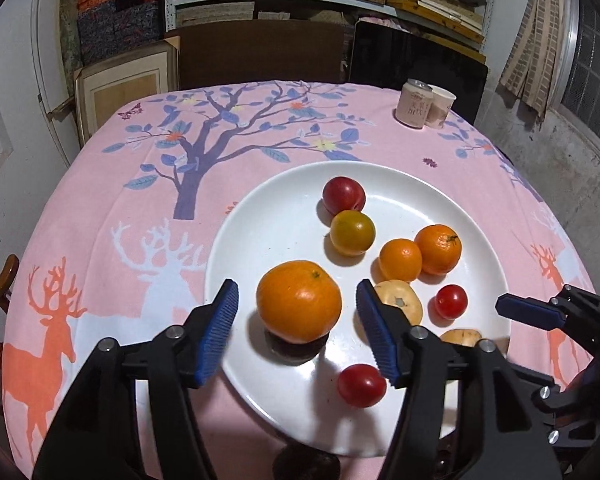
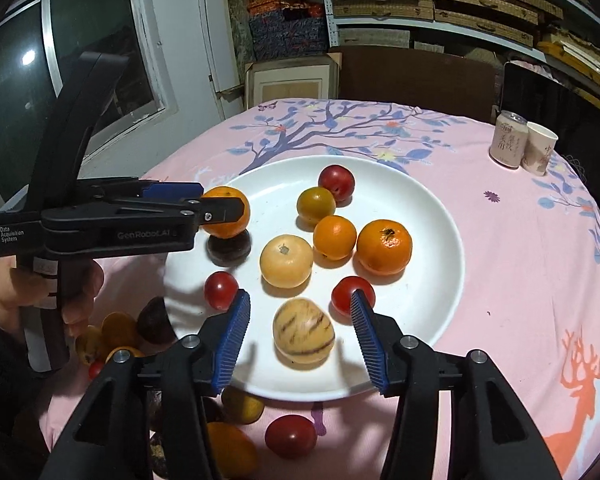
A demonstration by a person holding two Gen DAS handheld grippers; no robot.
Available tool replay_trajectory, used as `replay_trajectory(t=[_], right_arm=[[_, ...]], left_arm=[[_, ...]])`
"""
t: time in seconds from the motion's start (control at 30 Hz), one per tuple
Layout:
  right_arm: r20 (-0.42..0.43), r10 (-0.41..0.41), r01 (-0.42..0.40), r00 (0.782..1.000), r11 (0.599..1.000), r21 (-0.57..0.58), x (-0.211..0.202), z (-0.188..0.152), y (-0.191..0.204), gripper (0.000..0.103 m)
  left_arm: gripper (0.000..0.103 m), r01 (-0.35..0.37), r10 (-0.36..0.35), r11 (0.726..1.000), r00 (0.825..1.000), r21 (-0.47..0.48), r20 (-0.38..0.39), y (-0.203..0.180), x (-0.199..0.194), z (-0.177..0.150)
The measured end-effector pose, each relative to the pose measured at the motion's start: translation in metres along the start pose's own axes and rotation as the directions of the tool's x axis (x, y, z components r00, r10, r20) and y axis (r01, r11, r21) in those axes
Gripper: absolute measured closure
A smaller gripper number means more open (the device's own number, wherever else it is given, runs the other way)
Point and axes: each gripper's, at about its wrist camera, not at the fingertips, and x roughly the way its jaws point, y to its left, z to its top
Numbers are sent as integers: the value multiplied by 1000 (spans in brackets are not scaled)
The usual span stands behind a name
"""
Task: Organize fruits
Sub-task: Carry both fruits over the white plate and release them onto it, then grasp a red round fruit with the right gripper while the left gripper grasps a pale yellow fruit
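My left tongs (image 1: 298, 332) are spread wide with the big orange (image 1: 299, 300) sitting between the blue pads, neither pad touching it; that orange is perched on top of a dark round fruit (image 1: 296, 350) near the plate's near-left edge. From my right camera I can see the same left tongs (image 2: 220, 210) from the side, fingers bracketing the orange (image 2: 226, 218) over the dark fruit (image 2: 228, 249). My right tongs (image 2: 300, 340) are also apart, straddling a pale striped melon-like fruit (image 2: 303, 330) on the white plate (image 2: 436, 216), with gaps on both sides. Also on the plate: a pale yellow round fruit (image 2: 286, 261), two smaller oranges (image 2: 334, 237) and (image 2: 384, 246) side by side, a greenish-orange fruit (image 2: 316, 205) touching a dark red plum (image 2: 336, 183) behind it, and two red cherry tomatoes (image 2: 221, 290) and (image 2: 346, 294), the second just beside my right pad. Off the plate, on the pink patterned cloth of the bench (image 2: 520, 264), a heap of loose fruit (image 2: 116, 336) lies at the near-left, with a red tomato (image 2: 290, 436) and another orange (image 2: 230, 450) down between my fingers. Far right on the bench, a can (image 2: 509, 141) stands touching a paper cup (image 2: 540, 148)
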Motion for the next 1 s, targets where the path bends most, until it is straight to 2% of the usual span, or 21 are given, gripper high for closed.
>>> replay_trajectory(t=[0.13,0.2,0.3,0.4,0.63,0.7,0.77,0.87,0.93,1.0], right_arm=[[25,0,0,1000,1000,5,-18,-6,-1,50],[34,0,0,999,1000,7,-30,-12,-2,50],[41,1,-2,999,1000,14,-47,-27,-3,49],[40,-9,9,999,1000,17,-61,-45,-2,47],[16,-14,14,1000,1000,-25,-78,-88,12,46],[9,-34,34,999,998,-47,-76,-97,18,46],[-7,-18,18,1000,999,-33,-73,-103,19,46],[-15,-8,7,1000,1000,-23,-72,-107,22,46],[-14,-2,2,1000,1000,-22,-74,-110,24,46],[-12,-4,4,1000,1000,-22,-75,-112,25,46]], left_arm=[[40,14,-14,1000,1000,5,20,0,-26,-11],[29,3,-4,1000,999,17,42,-2,-45,-22],[21,7,-9,1000,998,28,57,-2,-71,-43],[19,11,-13,999,998,45,53,-4,-92,-71],[19,-22,26,988,999,154,-26,-14,-107,-145],[19,-24,32,987,999,158,-43,-13,-107,-159],[19,-31,39,987,998,160,-46,-14,-107,-167],[33,-38,47,985,998,168,-50,-18,-103,-174],[34,-55,61,983,998,174,-29,-21,-105,-176],[39,-59,63,984,998,167,-22,-19,-107,-177]])
